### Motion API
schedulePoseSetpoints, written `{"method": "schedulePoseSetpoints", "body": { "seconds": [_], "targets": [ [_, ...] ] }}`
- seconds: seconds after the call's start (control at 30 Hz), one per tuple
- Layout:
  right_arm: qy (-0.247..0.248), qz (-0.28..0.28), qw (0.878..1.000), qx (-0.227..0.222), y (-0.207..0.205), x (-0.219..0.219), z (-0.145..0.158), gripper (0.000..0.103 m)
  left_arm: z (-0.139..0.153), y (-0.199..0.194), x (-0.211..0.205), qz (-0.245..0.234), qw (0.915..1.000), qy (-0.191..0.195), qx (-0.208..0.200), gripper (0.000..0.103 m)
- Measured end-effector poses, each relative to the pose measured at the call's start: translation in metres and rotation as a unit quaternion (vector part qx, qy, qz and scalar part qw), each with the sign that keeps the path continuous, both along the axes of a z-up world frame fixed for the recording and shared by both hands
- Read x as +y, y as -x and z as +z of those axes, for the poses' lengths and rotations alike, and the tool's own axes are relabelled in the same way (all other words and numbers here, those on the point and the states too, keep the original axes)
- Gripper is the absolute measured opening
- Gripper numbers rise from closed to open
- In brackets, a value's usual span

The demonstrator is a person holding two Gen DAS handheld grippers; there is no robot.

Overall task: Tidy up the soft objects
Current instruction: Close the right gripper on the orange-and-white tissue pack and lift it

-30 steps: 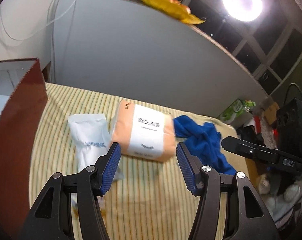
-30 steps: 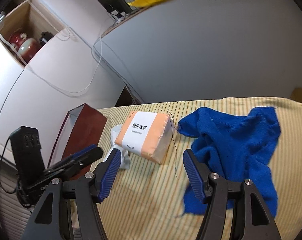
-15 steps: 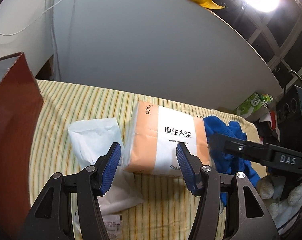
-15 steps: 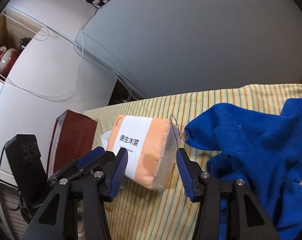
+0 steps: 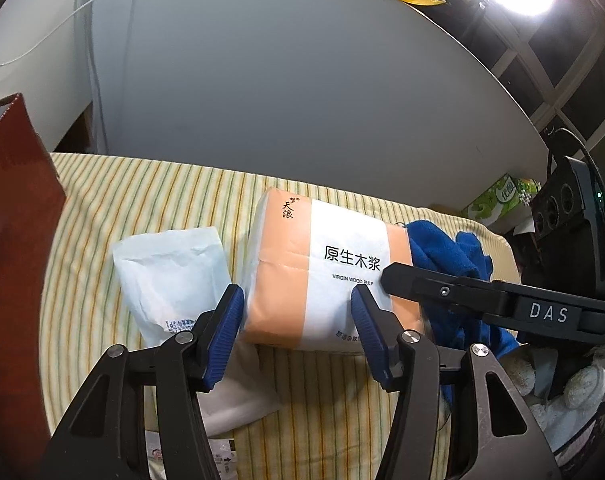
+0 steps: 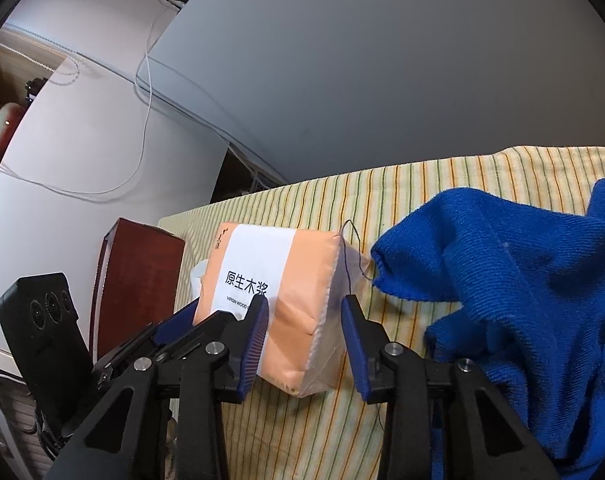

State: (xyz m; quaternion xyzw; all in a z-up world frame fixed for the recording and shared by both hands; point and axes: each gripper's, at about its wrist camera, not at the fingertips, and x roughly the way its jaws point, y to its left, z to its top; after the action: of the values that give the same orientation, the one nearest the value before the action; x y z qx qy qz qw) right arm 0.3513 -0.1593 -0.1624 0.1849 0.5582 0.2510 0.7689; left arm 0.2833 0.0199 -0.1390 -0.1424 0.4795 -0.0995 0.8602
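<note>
An orange and white tissue pack lies on the striped cloth. A white pouch lies to its left and a crumpled blue towel to its right. My left gripper is at the pack's near edge, jaws closing a little: its left pad is beside the pack's corner and its right pad is over the pack's face, gripping nothing. My right gripper straddles the pack's right end. Its jaws are closing with that end between them, and I see no clear squeeze.
A dark red box stands at the cloth's left edge. A grey panel rises right behind the cloth. A plush toy and a green packet lie beyond the right edge. Thin white cables hang on the wall.
Both grippers have come down and forward onto the tissue pack, which now fills more of each view. The right jaws have narrowed around the pack's end.
</note>
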Motion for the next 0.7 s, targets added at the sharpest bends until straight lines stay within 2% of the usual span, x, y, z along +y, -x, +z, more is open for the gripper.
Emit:
{"method": "schedulePoseSetpoints", "body": {
  "seconds": [0.2,0.33,0.47,0.7],
  "targets": [
    [0.025,-0.006,0.999,-0.021,0.005,-0.002,0.009,0.034,-0.001,0.001,0.003,0.003,1.0000,0.001,0.002,0.054],
    [0.010,-0.004,0.999,-0.037,0.012,-0.013,0.023,0.034,-0.001,0.001,0.004,0.002,1.0000,-0.002,0.000,0.054],
    [0.006,0.009,1.000,-0.025,0.012,-0.011,0.021,0.034,-0.002,0.001,0.005,0.001,1.0000,-0.002,0.000,0.054],
    [-0.021,0.004,1.000,0.012,-0.002,0.001,-0.002,0.034,-0.001,0.001,0.001,-0.004,1.0000,-0.002,0.001,0.054]
  ]
}}
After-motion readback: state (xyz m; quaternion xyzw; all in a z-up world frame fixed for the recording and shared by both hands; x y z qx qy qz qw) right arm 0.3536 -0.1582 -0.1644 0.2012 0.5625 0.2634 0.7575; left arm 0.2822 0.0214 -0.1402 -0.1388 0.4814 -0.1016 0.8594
